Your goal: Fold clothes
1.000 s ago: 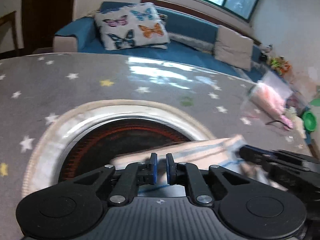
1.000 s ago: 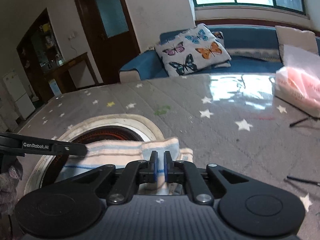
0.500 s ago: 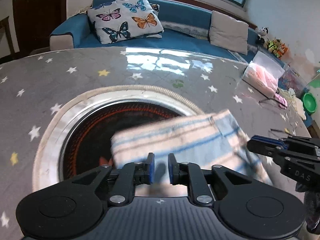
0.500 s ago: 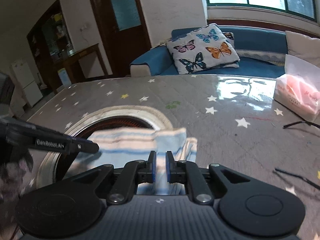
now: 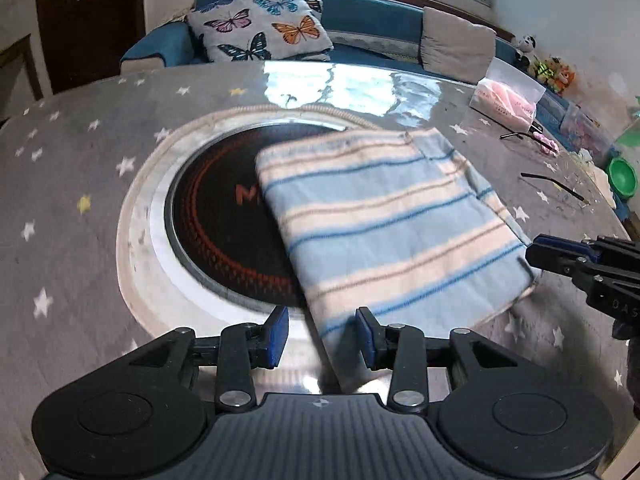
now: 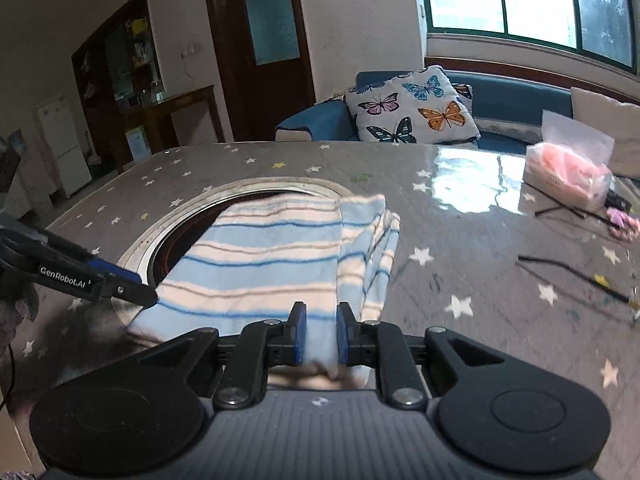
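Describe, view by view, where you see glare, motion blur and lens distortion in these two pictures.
Left wrist view: window glare whitens the far side of the table; the striped cloth and table are smeared by motion blur; fisheye bends the table edge into an arc; corners darken. Right wrist view: glare patch right of the cloth; the window is overexposed; the door frame bows; near table edges blur.

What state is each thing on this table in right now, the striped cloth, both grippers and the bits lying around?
Striped cloth: folded, lying flat, partly over the round black hotplate.
Left gripper: fingers opening, the cloth's near edge between them, pads not pressing it.
Right gripper: fingers opening, narrow gap, the cloth's near edge between them.
Clear bag of pink things: resting on the table.
Butterfly cushion: propped on the blue sofa.
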Available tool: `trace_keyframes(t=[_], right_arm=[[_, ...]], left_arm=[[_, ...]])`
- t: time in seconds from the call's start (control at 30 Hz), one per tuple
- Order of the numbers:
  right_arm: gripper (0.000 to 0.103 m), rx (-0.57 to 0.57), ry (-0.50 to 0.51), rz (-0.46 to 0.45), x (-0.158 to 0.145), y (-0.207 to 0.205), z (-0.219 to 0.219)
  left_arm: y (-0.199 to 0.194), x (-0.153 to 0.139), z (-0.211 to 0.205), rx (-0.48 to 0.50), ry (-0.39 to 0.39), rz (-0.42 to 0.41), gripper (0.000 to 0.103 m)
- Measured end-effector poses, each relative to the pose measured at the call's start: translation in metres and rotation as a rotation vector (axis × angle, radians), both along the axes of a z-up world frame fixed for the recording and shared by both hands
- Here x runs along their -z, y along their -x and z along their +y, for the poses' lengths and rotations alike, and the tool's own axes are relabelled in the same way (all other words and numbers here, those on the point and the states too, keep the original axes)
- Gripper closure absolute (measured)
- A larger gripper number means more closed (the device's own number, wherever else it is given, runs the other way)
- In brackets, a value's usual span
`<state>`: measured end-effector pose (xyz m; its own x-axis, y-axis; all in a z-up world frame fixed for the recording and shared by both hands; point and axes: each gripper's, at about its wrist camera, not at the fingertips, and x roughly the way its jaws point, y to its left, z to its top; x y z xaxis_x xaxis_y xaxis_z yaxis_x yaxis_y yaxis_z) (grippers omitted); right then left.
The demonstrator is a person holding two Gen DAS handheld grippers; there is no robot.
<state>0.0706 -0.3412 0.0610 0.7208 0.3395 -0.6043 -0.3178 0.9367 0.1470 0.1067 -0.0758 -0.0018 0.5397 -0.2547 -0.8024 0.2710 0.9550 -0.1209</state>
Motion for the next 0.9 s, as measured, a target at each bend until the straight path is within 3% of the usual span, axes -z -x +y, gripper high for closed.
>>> trace_keyframes(t=[0.2, 0.5, 0.7, 0.77, 0.9], right_arm=[[0.086, 0.040, 0.007, 0.054, 0.019, -0.003, -0.006], [0.086, 0.017, -0.025, -0.042, -0.010, -0.023, 0.012], [0.086, 0.059, -0.044, 0.017, 0.016, -0.058, 0.017], [0.093, 0.087, -0.049, 0.030, 0.024, -0.061, 0.012], [0.088, 0.102, -0.033, 0.025, 0.021, -0.064, 0.012]], left_arm=[[0.003, 0.007, 0.003, -0.015, -0.008, -0.006, 0.063], [-0.003, 0.000, 0.006, -0.032, 0.005, -0.025, 0.063], [-0.012, 0.002, 0.009, -0.045, 0.004, -0.019, 0.063], [-0.016, 0.001, 0.012, -0.050, 0.010, -0.019, 0.063], [-0.029, 0.000, 0.013, -0.072, 0.028, -0.025, 0.063]])
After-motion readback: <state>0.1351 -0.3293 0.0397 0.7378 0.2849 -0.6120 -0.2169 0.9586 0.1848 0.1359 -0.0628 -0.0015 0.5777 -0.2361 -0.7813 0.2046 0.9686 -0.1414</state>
